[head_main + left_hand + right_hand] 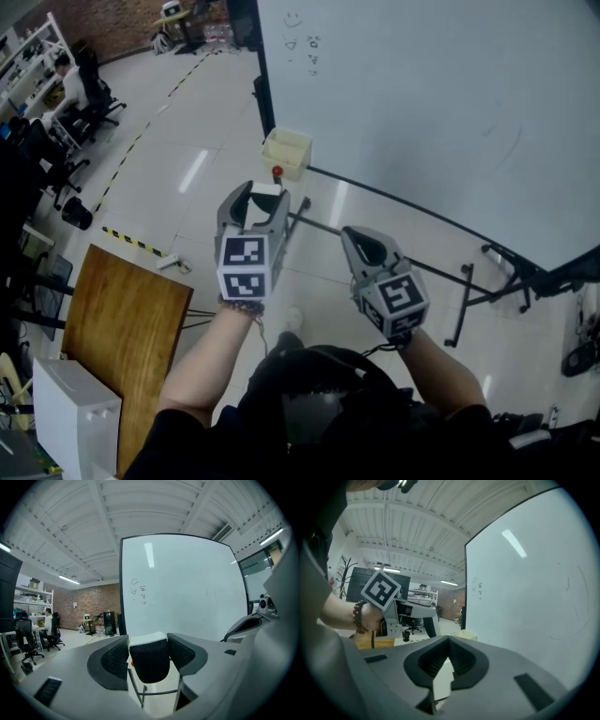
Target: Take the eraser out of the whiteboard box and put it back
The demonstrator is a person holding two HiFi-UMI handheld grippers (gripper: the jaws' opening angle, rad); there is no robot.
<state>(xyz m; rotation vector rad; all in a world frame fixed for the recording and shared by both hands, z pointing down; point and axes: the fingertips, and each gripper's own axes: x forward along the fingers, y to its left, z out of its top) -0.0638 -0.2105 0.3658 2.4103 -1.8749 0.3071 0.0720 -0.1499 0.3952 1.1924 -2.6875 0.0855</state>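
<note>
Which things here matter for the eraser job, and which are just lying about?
Job: eraser, clamped in left gripper; cream whiteboard box; whiteboard.
Lying about: wooden tabletop, white case, office chairs; right gripper shut, empty.

A: Tool bodies?
B: Left tool (262,199) and right tool (351,233) were grey plastic with black ribbed pads (115,656). Each carried a cube (246,267) of black-and-white square markers.
A: Clothing?
B: Dark bead bracelet (242,305) on left wrist; black short sleeves (178,445).
</note>
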